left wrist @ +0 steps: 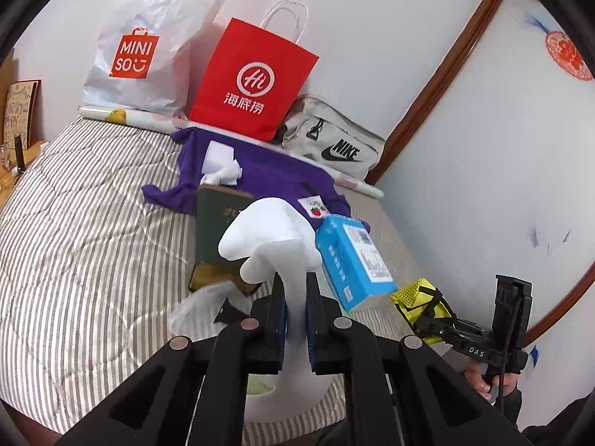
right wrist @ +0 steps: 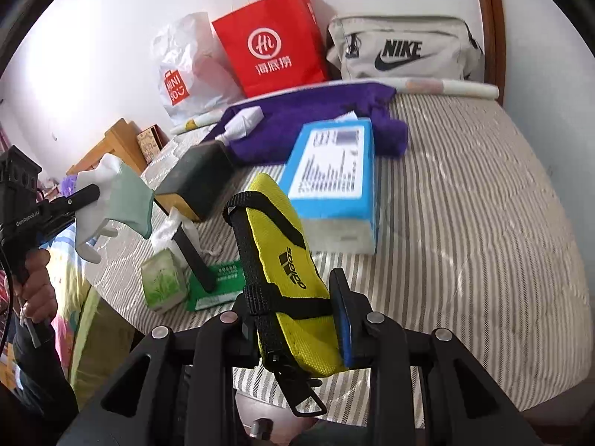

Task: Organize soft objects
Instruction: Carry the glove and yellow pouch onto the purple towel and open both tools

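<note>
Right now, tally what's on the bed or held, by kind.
Bags: 3 - MINISO bag, red paper bag, Nike bag
Held soft items: 2 - white glove in left tool, yellow Adidas pouch in right tool
Cloth: 1 - purple cloth
Boxes: 2 - blue box, dark green box
Tissue packs: 1 - green pack
Total: 9

On the striped quilted bed (right wrist: 465,200), a blue rectangular box (right wrist: 331,171) is set before a purple cloth (right wrist: 308,115), right of a dark hardcover book (right wrist: 200,178).
</note>
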A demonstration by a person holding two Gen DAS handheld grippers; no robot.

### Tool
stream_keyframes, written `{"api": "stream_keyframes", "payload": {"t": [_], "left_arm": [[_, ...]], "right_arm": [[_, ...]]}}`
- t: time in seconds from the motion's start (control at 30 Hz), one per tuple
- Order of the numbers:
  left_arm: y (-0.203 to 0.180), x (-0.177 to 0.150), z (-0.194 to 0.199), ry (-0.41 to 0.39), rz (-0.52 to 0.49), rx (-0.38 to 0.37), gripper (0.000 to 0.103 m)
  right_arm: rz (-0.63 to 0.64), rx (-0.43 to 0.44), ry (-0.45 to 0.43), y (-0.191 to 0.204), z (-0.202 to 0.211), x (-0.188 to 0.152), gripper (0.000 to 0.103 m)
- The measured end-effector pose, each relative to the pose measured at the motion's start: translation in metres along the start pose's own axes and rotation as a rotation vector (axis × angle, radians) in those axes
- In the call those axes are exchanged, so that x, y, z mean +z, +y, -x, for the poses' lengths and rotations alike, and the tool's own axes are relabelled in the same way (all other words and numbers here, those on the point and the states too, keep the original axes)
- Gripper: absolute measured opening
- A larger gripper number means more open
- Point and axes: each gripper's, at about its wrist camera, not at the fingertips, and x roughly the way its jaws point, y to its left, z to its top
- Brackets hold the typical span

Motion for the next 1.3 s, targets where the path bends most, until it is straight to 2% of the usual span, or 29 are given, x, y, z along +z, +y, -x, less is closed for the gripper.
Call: {"api": "stream_keyframes", "payload": {"t": [0.4, 0.93, 1.13, 1.3], "left_arm": [[-0.006, 0.042, -0.010, -0.019, -0.007, 0.038, 0.009], [0.012, 0.114, -0.073, 0.037, 0.012, 0.061, 0.009], [0.028, 0.133, -0.097, 0.039, 0.048, 0.023, 0.009], [0.034, 0.148, -0.127, 0.072, 0.060, 0.009, 0.009]], "right_arm": [[0.048, -0.046, -0.033, 0.003, 0.008, 0.060, 0.030], [0.011, -0.032, -0.028, -0.010, -0.059, 0.153, 0.031], [0.014, -0.043, 0.000, -0.017, -0.085, 0.176, 0.031], [0.018, -0.065, 0.002, -0.024, -0.101, 0.194, 0.031]]}}
